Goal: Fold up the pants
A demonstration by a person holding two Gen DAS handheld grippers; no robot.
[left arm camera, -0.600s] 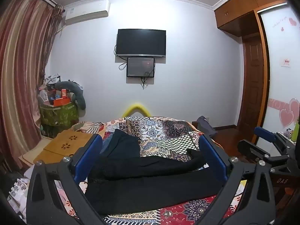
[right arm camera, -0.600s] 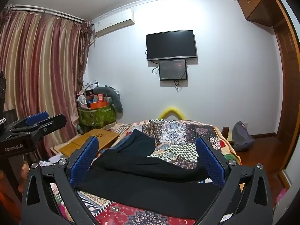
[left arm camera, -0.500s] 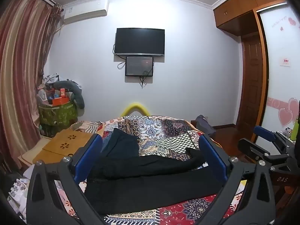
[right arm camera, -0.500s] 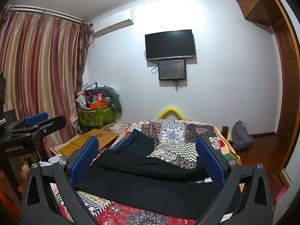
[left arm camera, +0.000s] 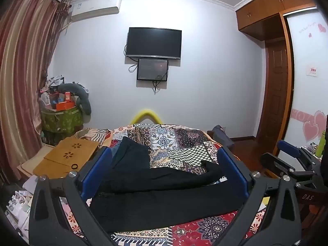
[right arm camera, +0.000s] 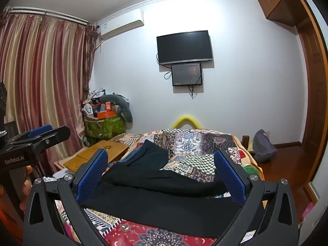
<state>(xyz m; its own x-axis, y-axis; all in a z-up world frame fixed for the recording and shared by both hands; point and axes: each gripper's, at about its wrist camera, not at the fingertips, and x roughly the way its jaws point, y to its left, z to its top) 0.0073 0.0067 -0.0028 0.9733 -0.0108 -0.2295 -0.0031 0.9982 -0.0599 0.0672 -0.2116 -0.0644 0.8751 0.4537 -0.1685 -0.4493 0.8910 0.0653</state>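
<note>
Black pants lie spread across the near end of a bed with a patchwork cover, legs running left to right. They also show in the right wrist view. A second dark garment lies just behind them. My left gripper is open and empty, held above the pants. My right gripper is open and empty too, above the same pants. Each gripper shows at the edge of the other's view: the right one, the left one.
A low wooden table stands left of the bed, with papers on the floor below. A green cluttered bin and curtains are at the back left. A bag and a wooden door are to the right.
The left wrist view has shifted a little, with the room sitting slightly lower and left than before. The pants have not moved. Both grippers stay open.
</note>
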